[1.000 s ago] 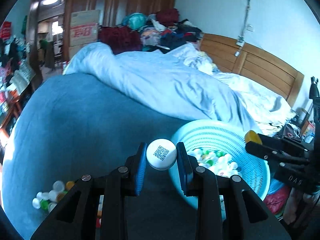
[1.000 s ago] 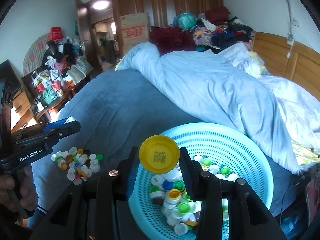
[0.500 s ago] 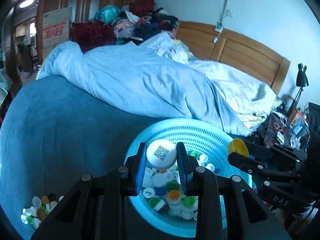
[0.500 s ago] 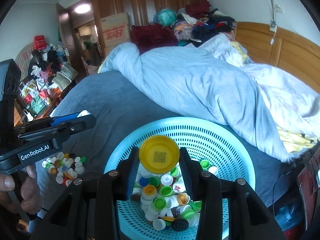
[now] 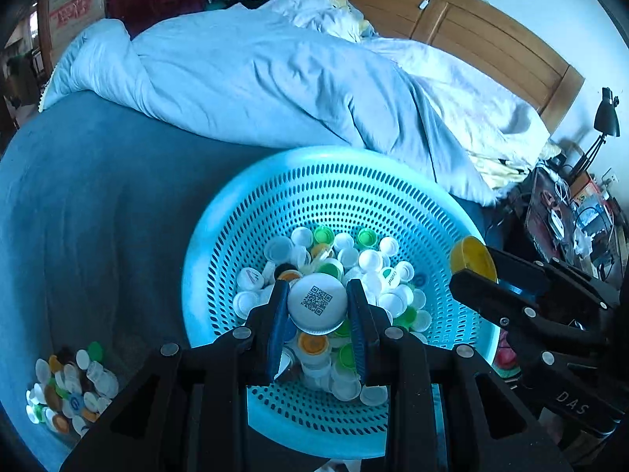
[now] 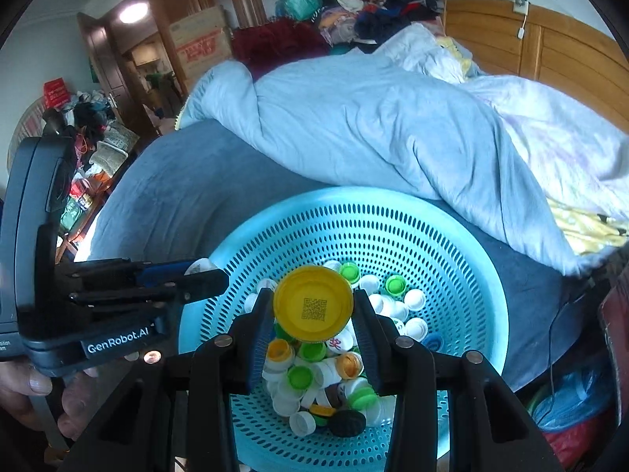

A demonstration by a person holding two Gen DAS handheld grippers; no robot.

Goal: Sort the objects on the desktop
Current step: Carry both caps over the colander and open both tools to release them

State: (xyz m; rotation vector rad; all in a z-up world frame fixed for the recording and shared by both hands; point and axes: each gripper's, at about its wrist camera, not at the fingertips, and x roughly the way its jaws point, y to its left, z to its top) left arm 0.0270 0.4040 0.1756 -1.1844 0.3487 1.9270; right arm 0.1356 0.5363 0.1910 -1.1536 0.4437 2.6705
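Observation:
My left gripper (image 5: pixel 316 308) is shut on a white cap (image 5: pixel 317 303) with a QR code, held over the turquoise perforated basket (image 5: pixel 334 192), which holds several white, green and orange caps. My right gripper (image 6: pixel 312 308) is shut on a larger yellow cap (image 6: pixel 312 303) with a QR code, above the same basket (image 6: pixel 393 232). The right gripper (image 5: pixel 469 271) with its yellow cap (image 5: pixel 468 255) shows at the basket's right rim in the left wrist view. In the right wrist view the left gripper (image 6: pixel 196 271) reaches over the left rim, held by a hand (image 6: pixel 35 385).
A loose pile of caps (image 5: pixel 70 385) lies on the blue bedsheet (image 5: pixel 78 196) left of the basket. A crumpled light blue duvet (image 5: pixel 255 78) lies behind. A wooden headboard (image 5: pixel 491 39) and a cluttered bedside with a black lamp (image 5: pixel 605 118) stand at the right.
Both grippers have moved from beside the basket to over its caps and tilted downward. The basket now fills the lower middle of both views. Each cap stays gripped.

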